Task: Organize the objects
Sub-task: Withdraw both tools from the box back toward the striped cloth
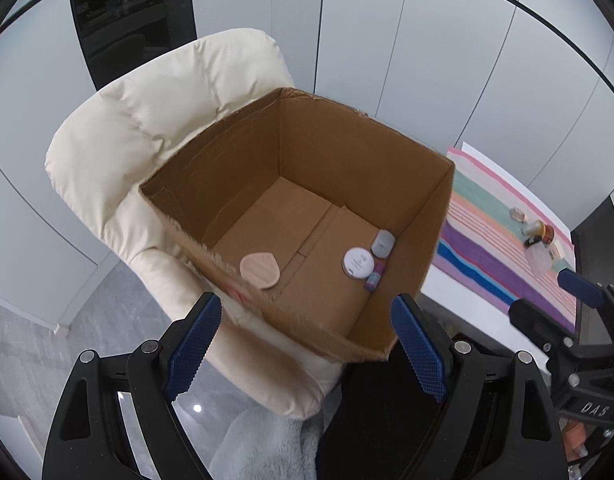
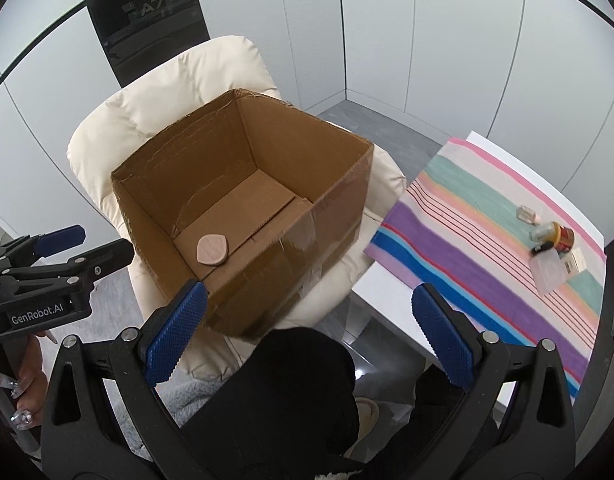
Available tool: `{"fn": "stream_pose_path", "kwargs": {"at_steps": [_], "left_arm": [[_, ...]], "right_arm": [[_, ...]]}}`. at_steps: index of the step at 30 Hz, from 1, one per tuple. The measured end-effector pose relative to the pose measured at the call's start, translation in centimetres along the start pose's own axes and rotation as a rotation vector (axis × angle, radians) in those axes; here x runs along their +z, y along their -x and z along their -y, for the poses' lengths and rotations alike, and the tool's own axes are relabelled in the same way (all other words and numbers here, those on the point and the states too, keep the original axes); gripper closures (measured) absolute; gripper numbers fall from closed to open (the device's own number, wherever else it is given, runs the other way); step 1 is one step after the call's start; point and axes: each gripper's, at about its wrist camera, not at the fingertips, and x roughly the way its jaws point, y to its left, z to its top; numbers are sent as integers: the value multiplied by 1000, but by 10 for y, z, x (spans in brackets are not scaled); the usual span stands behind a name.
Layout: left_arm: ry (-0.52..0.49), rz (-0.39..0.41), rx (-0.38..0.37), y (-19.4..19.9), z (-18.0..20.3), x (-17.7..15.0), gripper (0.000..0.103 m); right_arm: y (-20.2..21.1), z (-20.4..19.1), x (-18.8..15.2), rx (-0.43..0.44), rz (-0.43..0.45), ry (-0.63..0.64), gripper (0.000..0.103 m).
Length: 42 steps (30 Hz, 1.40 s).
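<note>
Both your tongs stand wide and empty – the left gripper over the near rim of the open brown cardboard box, the right gripper between that box and the white table. Judging by what is left, swing right toward the small cluster of jars and bottles on the striped cloth – take one piece at a time, closing squarely on its sides so the neighbours stay upright. In the box on the cream padded chair lie a pink flat puff, a round white compact, a grey case and a small purple tube.
</note>
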Motion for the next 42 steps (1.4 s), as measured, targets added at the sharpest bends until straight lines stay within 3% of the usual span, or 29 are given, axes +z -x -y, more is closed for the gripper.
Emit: {"fn": "stream_pose_path", "kwargs": {"at_steps": [7,26,33,42], "left_arm": [[-10,-4,-6,13,0,-25,15],[-90,30,26,14,22,-23,15],[-103,22,-17,9,38,-17,15],[-224,-8,-108,0,103,-17,15]], "right_arm": [[16,4,-22,-17,1,-6,0],[32,19,-27,-48,30,-50,0],[39,45,-29,-90,44,-113,0],[58,91,-47,-166,61,-204,0]]}}
